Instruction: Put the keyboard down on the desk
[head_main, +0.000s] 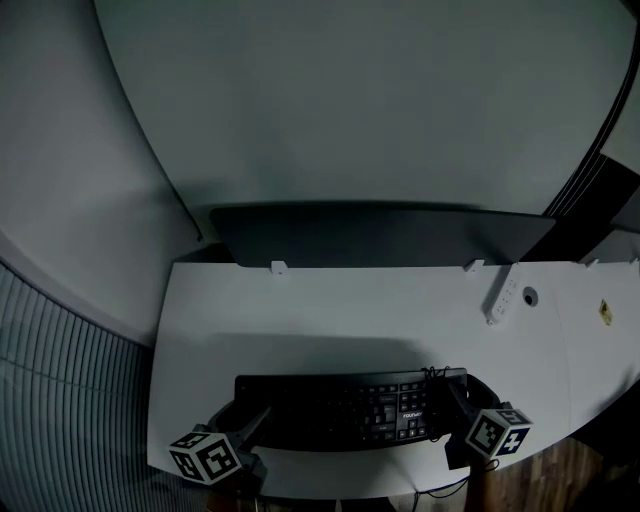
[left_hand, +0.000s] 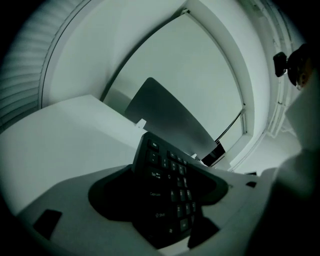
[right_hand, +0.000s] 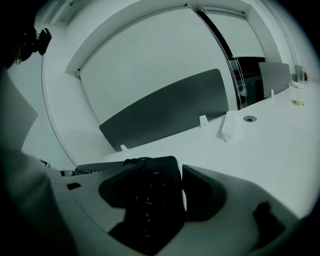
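Note:
A black keyboard (head_main: 345, 408) lies lengthwise over the front of the white desk (head_main: 330, 315), with a broad shadow just behind it. I cannot tell whether it rests on the desk. My left gripper (head_main: 250, 420) is shut on its left end, where the keys (left_hand: 167, 192) fill the space between the jaws of the left gripper (left_hand: 161, 206). My right gripper (head_main: 455, 402) is shut on its right end. In the right gripper view the keyboard's end (right_hand: 147, 197) sits between the jaws of the right gripper (right_hand: 181, 194). A coiled cable (head_main: 437, 372) lies at the keyboard's rear right corner.
A dark grey divider panel (head_main: 380, 235) stands along the desk's back edge. A white power strip (head_main: 502, 297) and a round cable hole (head_main: 530, 296) are at the back right. A small yellow item (head_main: 606, 312) lies far right. The desk's front edge is just below the keyboard.

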